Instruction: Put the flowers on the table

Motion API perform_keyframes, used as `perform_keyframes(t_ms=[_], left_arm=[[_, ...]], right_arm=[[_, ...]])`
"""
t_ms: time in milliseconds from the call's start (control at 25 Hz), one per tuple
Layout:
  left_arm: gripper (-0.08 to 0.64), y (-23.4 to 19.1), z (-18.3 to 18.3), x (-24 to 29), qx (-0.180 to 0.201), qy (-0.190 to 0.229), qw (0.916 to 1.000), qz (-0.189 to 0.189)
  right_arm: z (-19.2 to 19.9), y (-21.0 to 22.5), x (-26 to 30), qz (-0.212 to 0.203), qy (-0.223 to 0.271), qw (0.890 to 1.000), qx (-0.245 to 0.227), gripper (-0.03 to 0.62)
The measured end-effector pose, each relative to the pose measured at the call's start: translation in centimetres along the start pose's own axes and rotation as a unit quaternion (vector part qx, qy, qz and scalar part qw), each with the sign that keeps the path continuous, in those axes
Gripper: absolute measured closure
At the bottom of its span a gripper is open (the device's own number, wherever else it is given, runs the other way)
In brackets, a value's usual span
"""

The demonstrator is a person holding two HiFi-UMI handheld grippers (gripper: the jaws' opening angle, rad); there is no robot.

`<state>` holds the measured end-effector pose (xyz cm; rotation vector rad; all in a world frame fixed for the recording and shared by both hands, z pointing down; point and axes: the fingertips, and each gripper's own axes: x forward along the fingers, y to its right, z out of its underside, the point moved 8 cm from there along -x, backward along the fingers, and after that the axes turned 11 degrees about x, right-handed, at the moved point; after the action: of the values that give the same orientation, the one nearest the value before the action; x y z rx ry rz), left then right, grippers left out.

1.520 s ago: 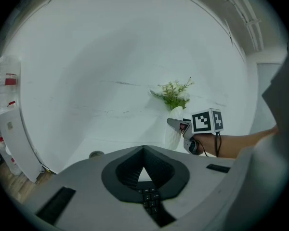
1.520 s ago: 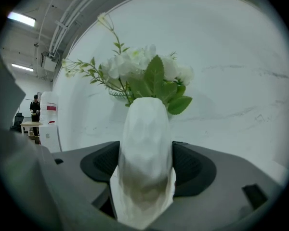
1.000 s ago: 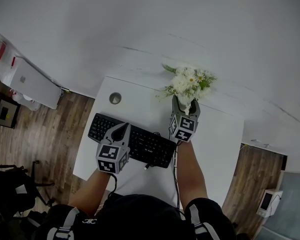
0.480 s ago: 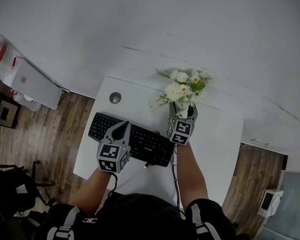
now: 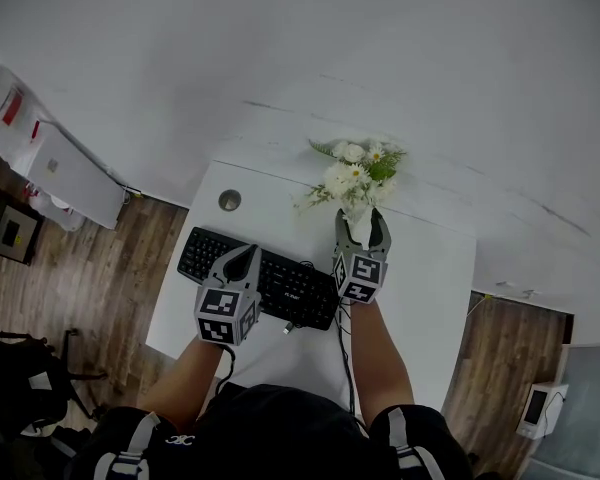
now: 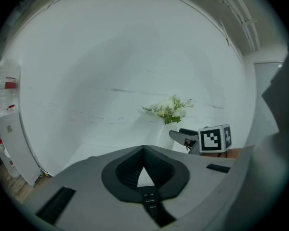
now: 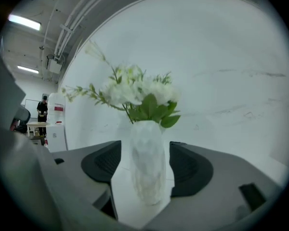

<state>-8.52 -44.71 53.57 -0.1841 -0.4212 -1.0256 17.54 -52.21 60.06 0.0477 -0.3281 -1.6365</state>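
- Now: right gripper (image 5: 362, 220) is let go, jaws spread, with the vase (image 7: 147, 162) upright between them and a gap showing on each side in the right gripper view.
- Flowers (image 5: 352, 171) sit in that vase at the back of the table (image 5: 430, 288), near the wall and just beyond the keyboard (image 5: 280, 286). The vase base looks set down on the white top.
- Left gripper (image 5: 248, 253) is clenched on nothing, tips together, and hovers over the keyboard's left half, well apart from the vase.
- Step in hand, as I judge it: clearing the open gripper off a vase already placed.
- To do it well:
  - Hold the jaws wide and draw straight back along their own line, so neither inner pad brushes the vase.
  - Make no sideways swing or lift until the tips are past the vase. It is narrow with a full head of blooms and likely tips easily.
  - Mind the keyboard directly behind the retreat path.
- Against a second ago:
  - The right jaws were then closed on the vase; now they stand apart from it.
  - The bouquet lay a little further right in the head view and has come slightly left.
  - The left gripper has not shifted from its place over the keyboard.
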Motion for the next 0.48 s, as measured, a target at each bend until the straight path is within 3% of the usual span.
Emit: perform_keyframes(t_ms=[200, 280, 480], left_arm=[[0.558, 2.2, -1.5, -1.9, 0.006, 0.028, 0.9996, 0.001], [0.558, 3.2, -2.2, -2.8, 0.007, 0.042, 0.9991, 0.001], [0.558, 6.1, -3.4, -5.1, 0.010, 0.069, 0.9976, 0.002]], right_arm=[[-2.9, -0.1, -6.1, 0.001, 0.040, 0.999, 0.023, 0.452], [-4.4, 0.0, -8.4, 0.005, 0.046, 0.999, 0.025, 0.582], [-8.3, -0.2, -14.2, -0.022, 0.058, 0.998, 0.016, 0.588]])
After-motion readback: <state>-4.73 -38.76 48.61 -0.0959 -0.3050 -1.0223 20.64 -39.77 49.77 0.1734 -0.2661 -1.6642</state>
